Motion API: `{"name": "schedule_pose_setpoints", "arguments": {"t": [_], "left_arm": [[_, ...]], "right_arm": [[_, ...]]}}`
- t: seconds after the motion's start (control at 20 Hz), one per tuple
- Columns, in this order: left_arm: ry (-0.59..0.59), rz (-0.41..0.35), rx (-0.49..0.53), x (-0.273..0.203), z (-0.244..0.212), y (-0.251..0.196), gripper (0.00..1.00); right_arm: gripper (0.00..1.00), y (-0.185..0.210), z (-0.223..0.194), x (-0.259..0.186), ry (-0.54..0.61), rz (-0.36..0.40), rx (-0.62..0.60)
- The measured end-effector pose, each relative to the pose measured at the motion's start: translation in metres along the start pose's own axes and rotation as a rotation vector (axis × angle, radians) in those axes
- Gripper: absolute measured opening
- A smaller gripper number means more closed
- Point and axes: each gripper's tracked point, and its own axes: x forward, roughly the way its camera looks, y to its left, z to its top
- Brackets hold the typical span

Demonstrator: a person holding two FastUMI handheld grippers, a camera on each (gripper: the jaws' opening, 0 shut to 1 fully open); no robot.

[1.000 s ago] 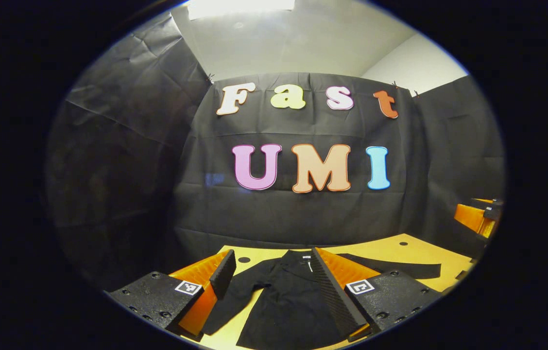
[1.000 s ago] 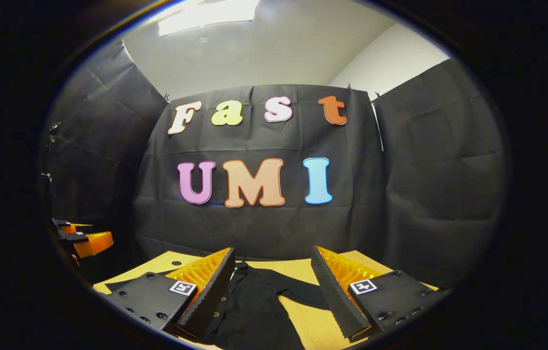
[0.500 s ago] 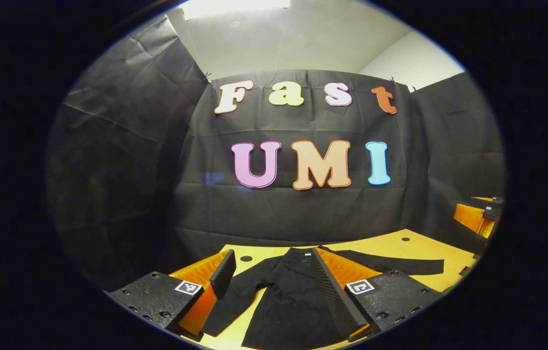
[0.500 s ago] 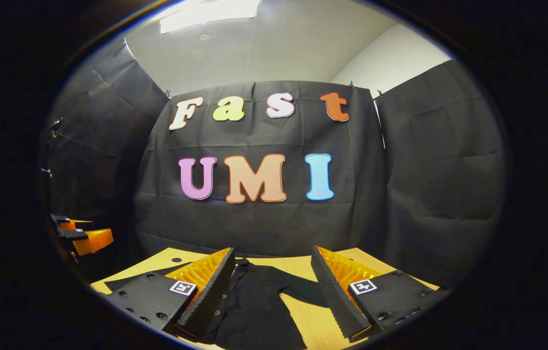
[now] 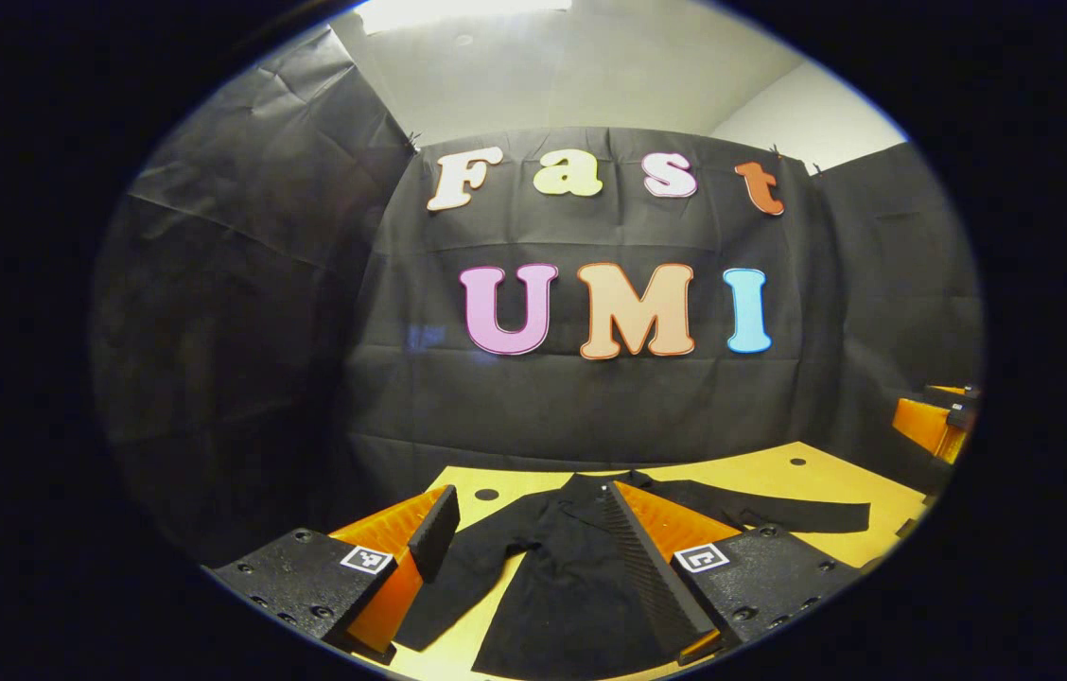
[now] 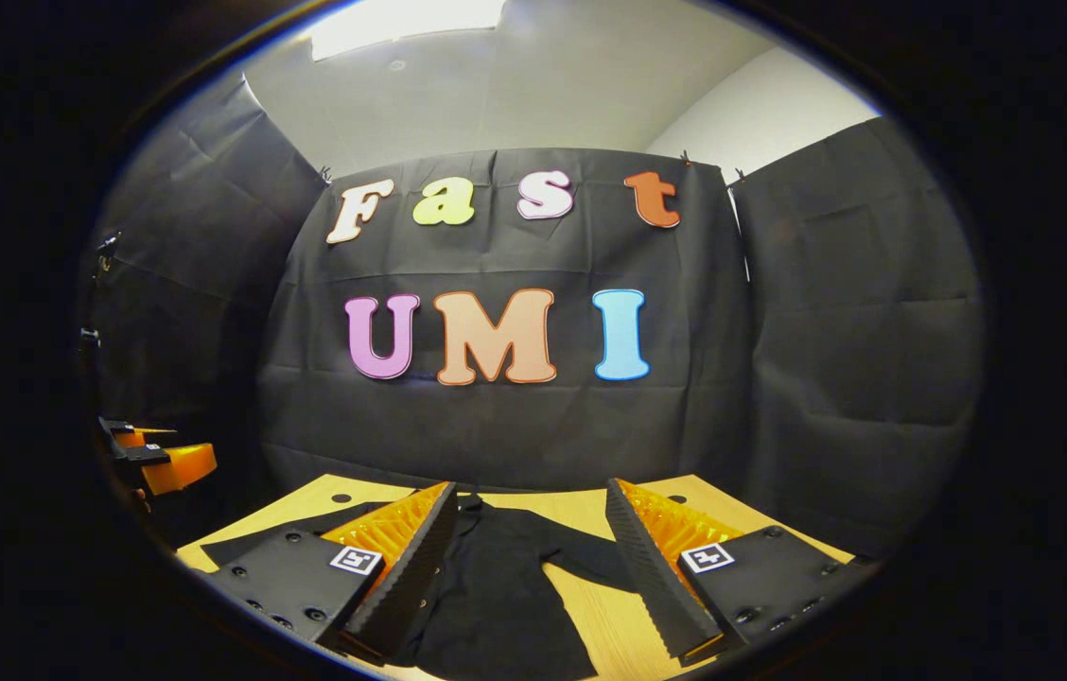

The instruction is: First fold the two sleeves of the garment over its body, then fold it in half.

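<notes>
Garment [image 5: 557,586] lies flat on table [image 5: 827,478] beneath both grippers' parted fingers [image 6: 401,577].

One garment [image 5: 571,586], two claws [image 5: 524,530].

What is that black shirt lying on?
The black shirt lies spread flat on a yellow wooden table, sleeves out to the sides. The tabletop directly beneath the shirt is covered.

Left gripper [image 5: 524,553] hangs above the counter [image 5: 817,478], fingers [image 5: 434,532] spread wide, nothing between them. Black garment [image 5: 571,577] lies flat below, both sleeves out to the sides. Other gripper [image 5: 935,421] sits off the counter's right edge.
</notes>
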Motion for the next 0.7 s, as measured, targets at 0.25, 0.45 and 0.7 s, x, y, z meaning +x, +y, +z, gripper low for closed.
{"name": "schedule_pose_setpoints", "arguments": {"t": [0.25,0.45,0.7], "left_arm": [[0.005,-0.015,0.017,0.002,-0.002,-0.001,0.92],[0.002,-0.027,0.020,0.003,-0.001,-0.002,0.92],[0.005,-0.029,0.023,0.003,-0.004,0.003,0.92]], "right_arm": [[1.00,0.008,-0.004,0.003,0.017,0.013,-0.013],[1.00,0.012,-0.003,0.002,0.014,0.010,-0.010],[1.00,0.016,-0.006,0.001,0.014,0.007,-0.008]]}}
